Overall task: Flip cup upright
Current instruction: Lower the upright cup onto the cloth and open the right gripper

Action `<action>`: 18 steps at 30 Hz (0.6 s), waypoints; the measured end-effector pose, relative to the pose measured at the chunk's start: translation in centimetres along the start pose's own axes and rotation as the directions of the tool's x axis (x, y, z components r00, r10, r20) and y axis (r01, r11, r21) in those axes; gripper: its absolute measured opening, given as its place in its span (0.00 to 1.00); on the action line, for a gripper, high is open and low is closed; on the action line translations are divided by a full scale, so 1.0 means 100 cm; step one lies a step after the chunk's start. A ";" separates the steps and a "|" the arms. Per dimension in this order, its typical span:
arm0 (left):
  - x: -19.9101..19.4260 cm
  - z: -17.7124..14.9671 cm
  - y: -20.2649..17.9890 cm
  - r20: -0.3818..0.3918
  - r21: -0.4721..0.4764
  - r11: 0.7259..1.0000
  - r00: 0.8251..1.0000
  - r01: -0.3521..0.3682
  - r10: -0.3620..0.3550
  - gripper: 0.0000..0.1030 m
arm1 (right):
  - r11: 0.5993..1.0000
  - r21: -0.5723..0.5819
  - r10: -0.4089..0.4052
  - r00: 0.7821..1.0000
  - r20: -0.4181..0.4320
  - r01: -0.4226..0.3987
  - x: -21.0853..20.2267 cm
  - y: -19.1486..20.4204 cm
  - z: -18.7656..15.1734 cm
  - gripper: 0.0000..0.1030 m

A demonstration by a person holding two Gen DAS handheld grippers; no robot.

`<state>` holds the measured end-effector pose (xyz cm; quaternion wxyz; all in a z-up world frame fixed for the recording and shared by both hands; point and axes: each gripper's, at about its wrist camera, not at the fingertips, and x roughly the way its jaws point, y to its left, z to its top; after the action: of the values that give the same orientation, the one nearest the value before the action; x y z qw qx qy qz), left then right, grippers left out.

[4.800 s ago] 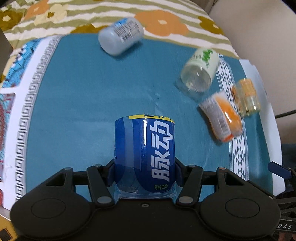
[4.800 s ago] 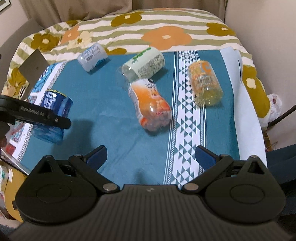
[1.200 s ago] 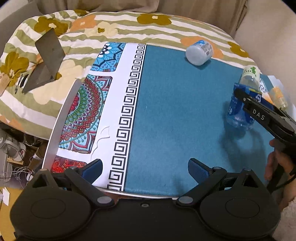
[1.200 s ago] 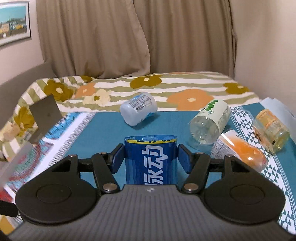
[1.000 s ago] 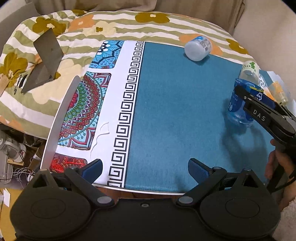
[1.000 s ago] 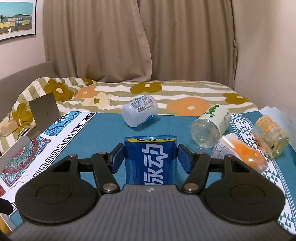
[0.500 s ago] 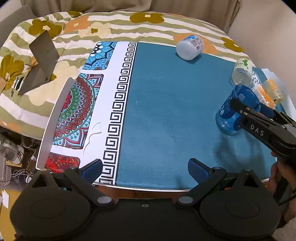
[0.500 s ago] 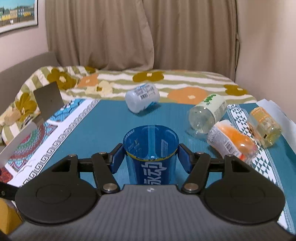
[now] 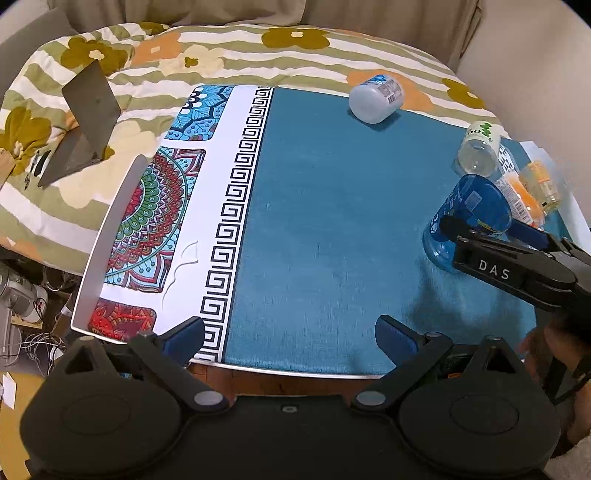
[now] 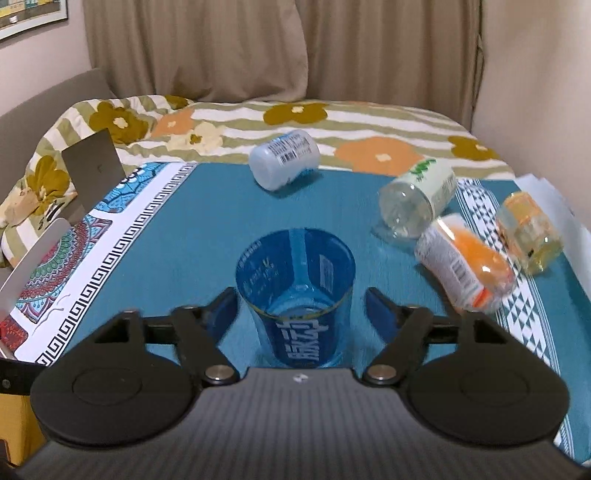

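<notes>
Fingers (image 10: 380, 308) of right gripper (image 10: 301, 308) parted, standing either side of blue cup (image 10: 297, 291) with a gap visible at each flank; no grip on it. Cup upright on table (image 9: 332, 229), mouth up, printed lettering inverted, base on teal cloth (image 10: 192, 236). Same cup (image 9: 469, 221) seen from left wrist view at right side of table, right gripper (image 9: 491, 236) straddling it. Fingers (image 9: 183, 334) of left gripper (image 9: 291, 334) spread wide, holding nothing, hovering over near table edge, well apart from cup.

Table covered by teal cloth with white key-pattern border and mandala panels on left side, triangle band on right. Bed with striped floral quilt (image 10: 332, 122) directly behind table; beige curtains (image 10: 258, 48) beyond; framed picture (image 10: 29, 18) on upper left wall. Grey folded card (image 9: 86, 122) resting on quilt at left.

On their sides on the cloth: white bottle (image 10: 284, 164) at far edge; clear bottle with green label (image 10: 419, 197) to right; orange-labelled bottle (image 10: 465, 264) just beside it; yellow bottle (image 10: 528, 232) furthest right. All four well apart from cup, none between it and either gripper.
</notes>
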<state>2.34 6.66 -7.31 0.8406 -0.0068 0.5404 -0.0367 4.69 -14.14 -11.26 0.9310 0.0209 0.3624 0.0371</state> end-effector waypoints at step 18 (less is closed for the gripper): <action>-0.067 0.025 -0.029 0.137 0.037 0.999 0.990 0.018 -0.023 0.98 | 0.999 0.029 -0.026 0.976 -0.217 0.033 -0.089 -0.042 0.048 1.00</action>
<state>1.66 4.13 -0.10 0.8753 0.0001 0.4805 -0.0543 1.62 -19.12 -2.07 0.8859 0.0266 0.4627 0.0195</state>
